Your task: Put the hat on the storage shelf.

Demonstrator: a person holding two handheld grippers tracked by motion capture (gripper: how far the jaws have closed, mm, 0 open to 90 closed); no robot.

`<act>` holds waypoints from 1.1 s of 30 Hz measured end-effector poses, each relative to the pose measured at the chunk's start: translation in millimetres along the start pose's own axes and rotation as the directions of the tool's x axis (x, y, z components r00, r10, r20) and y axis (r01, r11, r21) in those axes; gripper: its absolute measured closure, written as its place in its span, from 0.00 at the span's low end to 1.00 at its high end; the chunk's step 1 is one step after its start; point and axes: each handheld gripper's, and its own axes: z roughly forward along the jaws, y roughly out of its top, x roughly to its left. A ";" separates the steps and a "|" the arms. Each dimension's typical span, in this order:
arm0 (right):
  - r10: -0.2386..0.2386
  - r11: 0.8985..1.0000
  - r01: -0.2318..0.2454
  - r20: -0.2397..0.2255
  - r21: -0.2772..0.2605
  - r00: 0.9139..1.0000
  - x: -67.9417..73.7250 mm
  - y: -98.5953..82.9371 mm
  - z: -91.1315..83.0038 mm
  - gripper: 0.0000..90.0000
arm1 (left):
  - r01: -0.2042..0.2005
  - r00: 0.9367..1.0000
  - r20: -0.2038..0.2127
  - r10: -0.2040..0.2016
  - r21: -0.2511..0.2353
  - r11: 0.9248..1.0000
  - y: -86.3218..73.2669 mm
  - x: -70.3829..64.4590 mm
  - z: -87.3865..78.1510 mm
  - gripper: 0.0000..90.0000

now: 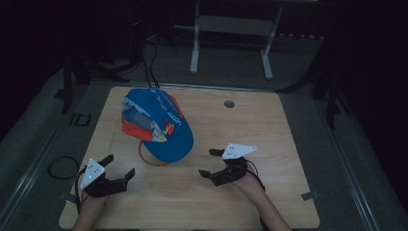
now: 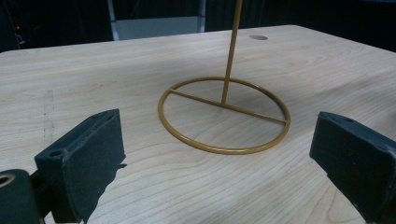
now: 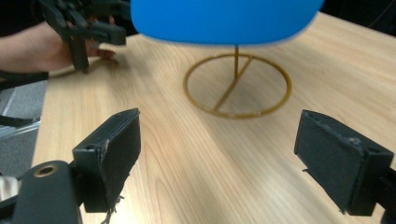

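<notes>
The blue cap (image 1: 161, 122) sits atop a thin gold stand (image 2: 224, 114) left of centre; the left gripper (image 1: 118, 168) and right gripper (image 1: 211, 163), both wide open and empty, flank it. A careless nudge could topple the top-heavy stand.

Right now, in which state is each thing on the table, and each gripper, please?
Blue cap: resting on top of the stand, off the table, not gripped.
Gold wire stand: upright, ring base flat on the wooden table.
Left gripper: open, holding nothing, short of the stand.
Right gripper: open, holding nothing, apart from the stand.
</notes>
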 end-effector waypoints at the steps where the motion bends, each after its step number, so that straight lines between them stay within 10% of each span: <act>1: 0.000 1.000 0.000 0.000 0.000 1.000 0.0 0.0 0.0 0.16 | 0.000 1.000 0.000 0.000 0.000 1.000 0.0 0.0 0.0 0.04; 18: 0.031 0.996 -0.034 0.042 0.081 0.999 -13.2 -54.5 -9.3 0.16 | -0.019 1.000 0.002 0.019 0.022 1.000 -1.1 -1.2 0.6 0.04; 33: -0.011 0.997 0.004 0.083 0.077 0.996 -21.5 -67.6 -24.6 0.16 | -0.013 1.000 0.008 0.013 0.024 1.000 -2.7 1.3 -1.1 0.04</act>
